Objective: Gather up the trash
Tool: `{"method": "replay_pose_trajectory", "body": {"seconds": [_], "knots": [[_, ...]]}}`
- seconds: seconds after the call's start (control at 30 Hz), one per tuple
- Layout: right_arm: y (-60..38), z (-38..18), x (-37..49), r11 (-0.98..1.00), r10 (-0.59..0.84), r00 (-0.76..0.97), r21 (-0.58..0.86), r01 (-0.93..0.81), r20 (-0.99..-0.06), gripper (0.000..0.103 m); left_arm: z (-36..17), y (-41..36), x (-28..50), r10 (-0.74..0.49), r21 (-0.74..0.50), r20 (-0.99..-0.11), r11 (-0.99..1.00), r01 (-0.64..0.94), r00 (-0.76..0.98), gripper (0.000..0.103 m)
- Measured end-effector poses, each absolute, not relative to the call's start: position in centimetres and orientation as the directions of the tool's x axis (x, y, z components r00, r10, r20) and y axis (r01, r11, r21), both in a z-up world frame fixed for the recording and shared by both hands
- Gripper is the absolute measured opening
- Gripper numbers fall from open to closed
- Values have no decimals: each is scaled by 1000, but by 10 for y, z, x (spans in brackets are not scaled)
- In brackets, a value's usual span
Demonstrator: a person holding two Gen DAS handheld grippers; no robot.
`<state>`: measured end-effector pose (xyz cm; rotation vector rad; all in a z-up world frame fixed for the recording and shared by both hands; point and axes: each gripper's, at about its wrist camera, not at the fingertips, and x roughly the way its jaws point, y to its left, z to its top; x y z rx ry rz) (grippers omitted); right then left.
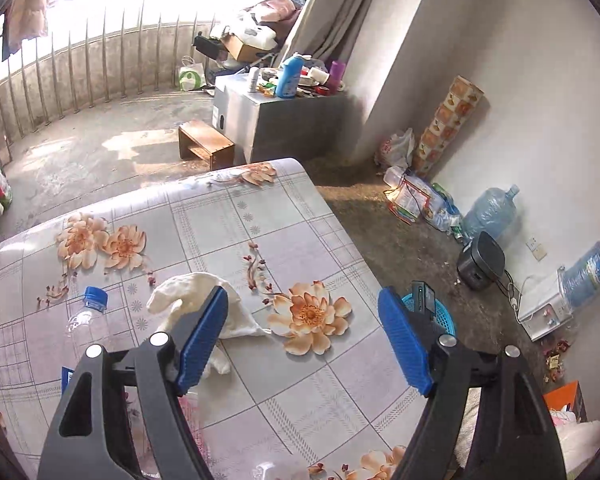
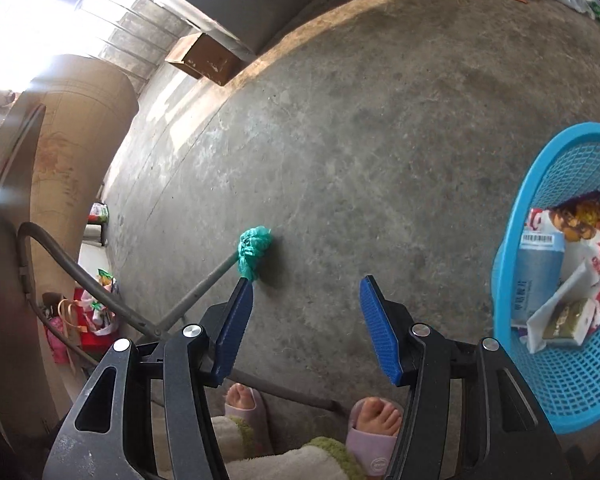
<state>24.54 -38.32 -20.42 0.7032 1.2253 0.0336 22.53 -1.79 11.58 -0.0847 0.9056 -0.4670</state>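
Hovering empty, your left gripper [image 1: 302,336] and right gripper [image 2: 306,330] both gape; basket [image 2: 512,240] at three o'clock holds wrappers, while tissue [image 1: 188,292] and bottle [image 1: 86,320] await on the tabletop [image 1: 300,400].

On the surface, the crumpled white tissue [image 1: 204,304] is partly hidden behind the left gripper's [image 1: 304,340] near finger, and the clear bottle [image 1: 88,320] disappears behind the gripper body below its blue cap. The blue basket [image 1: 440,312] shows only a sliver past the right finger. In the right wrist view the blue basket [image 2: 560,380] is cut off by the right edge, and the wrappers inside [image 2: 572,264] overlap, their print too small to read. The person's feet [image 2: 372,416] sit half hidden behind the gripper frame.
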Motion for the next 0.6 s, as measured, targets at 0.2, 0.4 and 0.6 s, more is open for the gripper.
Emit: {"method": "replay_pose_trajectory", "body": {"seconds": [0.2,0.4,0.6], "knots": [[-359,-277,280,763,474,256,538,358,-843,54,121,23,236,-361,-299,-694,931,207,622,75],[-332,-337,298,675,600,198,623,396,-775,54,117,36,244,-323,-317,-685,939,132,653,75],[-288,-374,357,511,763,173,745,429,-623,55,107,40,258,-288,-324,-702,944,68,651,75]]}}
